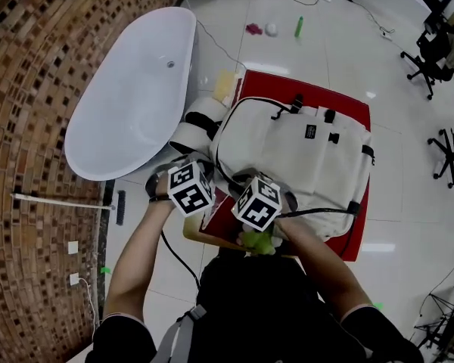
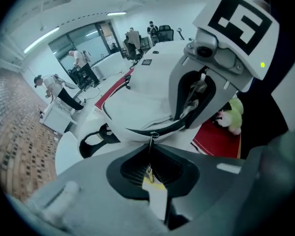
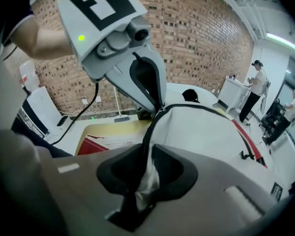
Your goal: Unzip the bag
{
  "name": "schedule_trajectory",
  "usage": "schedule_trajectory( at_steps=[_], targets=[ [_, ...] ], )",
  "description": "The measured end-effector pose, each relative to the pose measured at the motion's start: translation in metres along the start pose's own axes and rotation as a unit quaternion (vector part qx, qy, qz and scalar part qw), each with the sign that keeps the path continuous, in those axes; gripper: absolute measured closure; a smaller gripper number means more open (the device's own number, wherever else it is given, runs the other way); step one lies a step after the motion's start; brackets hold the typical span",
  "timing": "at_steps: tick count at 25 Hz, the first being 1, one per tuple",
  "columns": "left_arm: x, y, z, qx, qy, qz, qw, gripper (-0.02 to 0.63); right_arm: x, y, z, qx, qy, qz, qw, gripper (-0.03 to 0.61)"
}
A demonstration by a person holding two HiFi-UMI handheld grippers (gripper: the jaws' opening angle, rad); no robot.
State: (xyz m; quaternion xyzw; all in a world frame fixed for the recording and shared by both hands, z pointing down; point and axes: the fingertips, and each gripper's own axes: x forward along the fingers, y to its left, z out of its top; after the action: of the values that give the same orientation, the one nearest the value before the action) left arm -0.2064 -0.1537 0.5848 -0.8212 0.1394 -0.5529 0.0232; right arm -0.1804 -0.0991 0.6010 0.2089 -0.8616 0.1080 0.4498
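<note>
While the left claw (image 2: 149,175) pinches the zipper pull (image 2: 150,151) at the near edge of the white bag (image 1: 287,150), the right claw (image 3: 143,181) is clamped on the bag's fabric beside the zipper. The bag lies flat on a red surface (image 1: 357,112), with a white bathtub (image 1: 129,89) farther off to the left.

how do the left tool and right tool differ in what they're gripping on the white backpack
The left tool pinches the metal zipper pull; the right tool clamps a fabric fold of the backpack beside its zipper. The left tool's jaws sit nearly together; the right tool's stand wider. Both are closed on the backpack.
</note>
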Motion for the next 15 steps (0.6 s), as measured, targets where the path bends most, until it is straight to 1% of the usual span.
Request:
schedule_trajectory(
  at_steps=[1,2,5,7,11,13,15],
  targets=[
    [0.0,0.003,0.0,0.006,0.01,0.007,0.9999,0.592,-0.003,-0.001,-0.001,-0.002,-0.006,-0.003,1.0,0.521],
    [-0.001,0.007,0.0,0.002,0.015,0.012,0.9998,0.591,-0.007,-0.002,-0.001,-0.001,-0.013,-0.001,1.0,0.532],
    [-0.008,0.025,0.003,-0.026,0.018,0.029,0.9991,0.592,-0.019,-0.004,0.004,0.003,-0.036,0.022,0.999,0.54],
    [-0.013,0.036,0.008,-0.024,0.024,0.038,0.9987,0.589,-0.024,-0.004,0.006,0.005,-0.051,0.031,0.998,0.541],
    [-0.011,0.055,0.017,0.015,0.039,0.04,0.9983,0.583,-0.032,-0.005,0.007,0.004,-0.065,0.023,0.998,0.543],
    [-0.009,0.062,0.017,0.036,0.044,0.028,0.998,0.578,-0.034,-0.004,0.006,-0.008,-0.063,0.012,0.998,0.545],
    [-0.005,0.07,0.018,0.064,0.05,0.011,0.9966,0.577,-0.035,-0.004,0.006,-0.023,-0.054,-0.001,0.998,0.545]
  ],
)
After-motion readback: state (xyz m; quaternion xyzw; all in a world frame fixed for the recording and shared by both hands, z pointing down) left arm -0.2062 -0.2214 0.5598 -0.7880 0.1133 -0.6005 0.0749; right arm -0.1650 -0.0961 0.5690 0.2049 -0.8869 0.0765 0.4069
